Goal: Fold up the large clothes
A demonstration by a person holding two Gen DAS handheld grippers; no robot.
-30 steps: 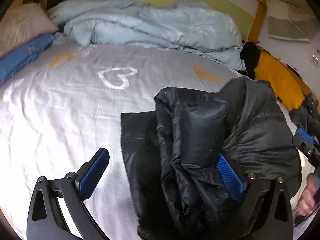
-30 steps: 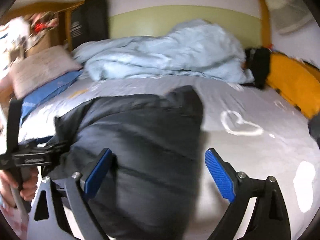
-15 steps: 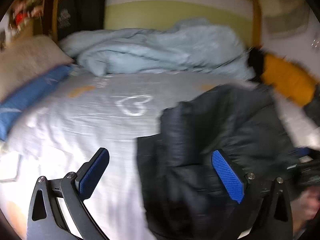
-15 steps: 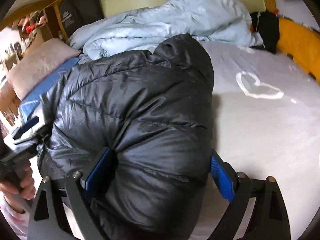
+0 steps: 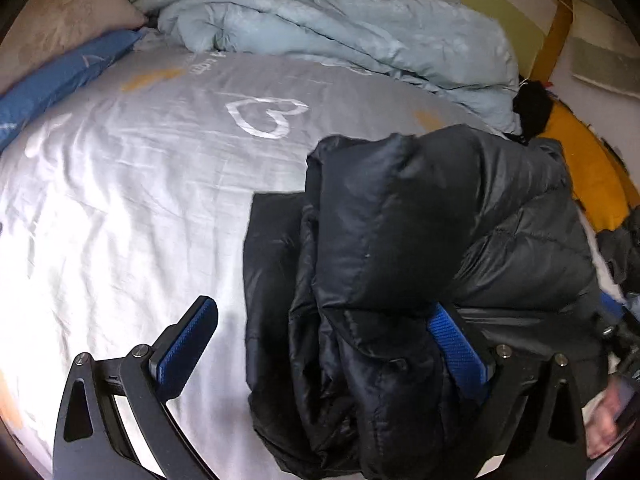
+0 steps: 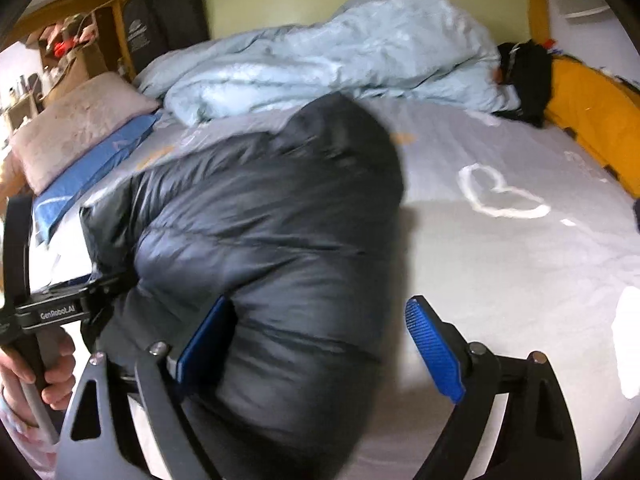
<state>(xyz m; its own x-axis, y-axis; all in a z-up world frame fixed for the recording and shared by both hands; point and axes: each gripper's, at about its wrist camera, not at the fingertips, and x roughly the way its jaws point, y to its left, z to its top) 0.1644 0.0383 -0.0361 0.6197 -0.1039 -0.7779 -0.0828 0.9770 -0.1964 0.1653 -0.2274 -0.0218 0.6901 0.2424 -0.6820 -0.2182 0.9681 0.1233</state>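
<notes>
A black puffer jacket [image 5: 400,248] lies bundled in thick folds on the grey bed sheet [image 5: 120,200]. My left gripper [image 5: 322,308] stands open at its near edge. The left pad [image 5: 188,340] is clear over the sheet and the right pad [image 5: 456,348] is tucked under a fold. In the right wrist view the jacket [image 6: 260,232] fills the left half. My right gripper [image 6: 318,304] is open around its near end. Its left pad [image 6: 204,340] touches the fabric and its right pad [image 6: 434,348] stands free of it.
A crumpled light-blue duvet [image 6: 340,56] lies along the headboard. A beige pillow [image 6: 76,124] on a blue one [image 5: 60,76] sits at the left. Orange fabric [image 6: 592,108] and dark clothes [image 6: 528,76] line the right edge. A hand [image 6: 36,372] holds the left gripper's handle.
Both views swung and blurred half a second ago and have settled back. The jacket bundle lies much as it did a second ago, with a fold resting over my left gripper's right finger.
</notes>
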